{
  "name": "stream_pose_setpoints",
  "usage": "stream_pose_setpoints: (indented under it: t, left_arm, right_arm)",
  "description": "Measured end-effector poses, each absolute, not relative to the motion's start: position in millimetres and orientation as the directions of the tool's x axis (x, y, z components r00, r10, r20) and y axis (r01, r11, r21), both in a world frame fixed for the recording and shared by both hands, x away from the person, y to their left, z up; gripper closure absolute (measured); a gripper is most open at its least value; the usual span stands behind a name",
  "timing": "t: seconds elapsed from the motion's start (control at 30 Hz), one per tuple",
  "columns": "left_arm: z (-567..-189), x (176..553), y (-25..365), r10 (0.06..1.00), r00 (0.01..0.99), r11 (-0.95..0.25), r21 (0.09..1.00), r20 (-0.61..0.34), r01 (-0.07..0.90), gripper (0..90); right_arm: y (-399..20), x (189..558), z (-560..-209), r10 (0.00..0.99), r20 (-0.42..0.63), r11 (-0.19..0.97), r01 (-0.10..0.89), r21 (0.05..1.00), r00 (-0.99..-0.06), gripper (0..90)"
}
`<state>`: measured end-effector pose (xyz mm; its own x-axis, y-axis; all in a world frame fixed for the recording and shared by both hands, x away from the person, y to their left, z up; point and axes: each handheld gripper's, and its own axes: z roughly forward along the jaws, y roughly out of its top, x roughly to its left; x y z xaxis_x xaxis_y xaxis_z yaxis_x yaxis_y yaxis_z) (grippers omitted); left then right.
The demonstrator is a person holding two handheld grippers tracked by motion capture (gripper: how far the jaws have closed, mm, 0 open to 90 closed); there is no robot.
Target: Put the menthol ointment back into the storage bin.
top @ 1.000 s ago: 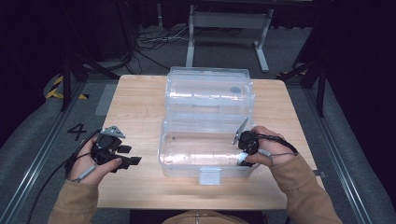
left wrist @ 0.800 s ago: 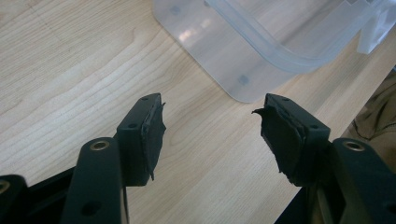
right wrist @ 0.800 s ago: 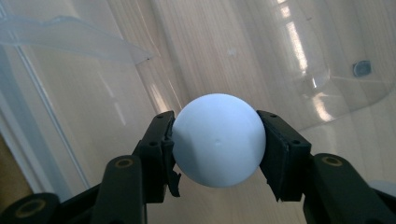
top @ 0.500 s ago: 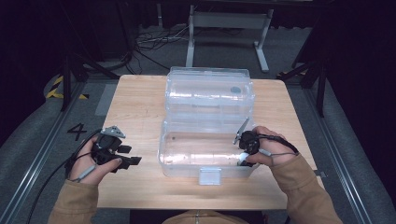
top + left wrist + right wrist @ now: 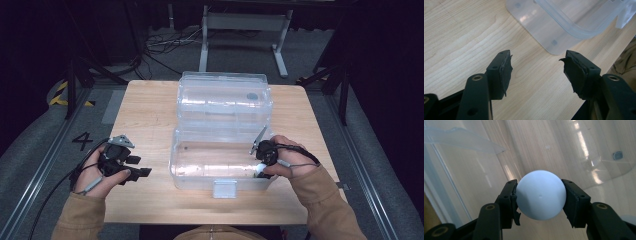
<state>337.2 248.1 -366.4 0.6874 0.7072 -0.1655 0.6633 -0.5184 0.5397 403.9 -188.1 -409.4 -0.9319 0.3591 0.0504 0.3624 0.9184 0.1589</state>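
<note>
Tabletop (image 5: 150, 112) unchanged: right claw (image 5: 539, 195) stays clamped on the white ball (image 5: 541, 194), left claw (image 5: 536, 67) still apart.

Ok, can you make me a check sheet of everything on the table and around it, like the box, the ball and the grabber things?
Surface: wooden table, pale, bare around the box.
Job's things: clear plastic box with its lid open, lying flat behind it; white ball held over the inside of the box.
Clutter: nothing seen.
Grippers: right gripper clamped on the ball, at the box's right end; left gripper open and empty, over bare wood left of the box.
Cables: one black cable trails from the left gripper; loose cables lie on the floor behind the table.
Surroundings: dark room, grey metal stand behind the table, a "4" mark on the floor.
</note>
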Motion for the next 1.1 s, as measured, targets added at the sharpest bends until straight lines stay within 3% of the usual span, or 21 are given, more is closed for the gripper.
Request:
stream_pose_setpoints:
  t: [0.53,0.87,1.1]
  left_arm:
    - [-366.9,338.0,245.2,0.705,0.687,-0.515,0.539,-0.176,0.667,39.7]
    - [-362.6,341.1,230.3,0.651,0.739,-0.552,0.558,-0.175,0.619,40.0]
    - [-360.8,343.7,216.5,0.607,0.774,-0.57,0.578,-0.183,0.584,40.6]
  right_arm:
    - [-193.2,402.1,-402.7,0.363,0.053,0.908,0.366,0.202,-0.93,48.2]
    - [-206.9,398.4,-381.6,0.412,0.055,0.843,0.403,0.357,-0.91,50.9]
    - [-216.5,395.0,-368.4,0.453,0.056,0.78,0.426,0.458,-0.89,57.8]
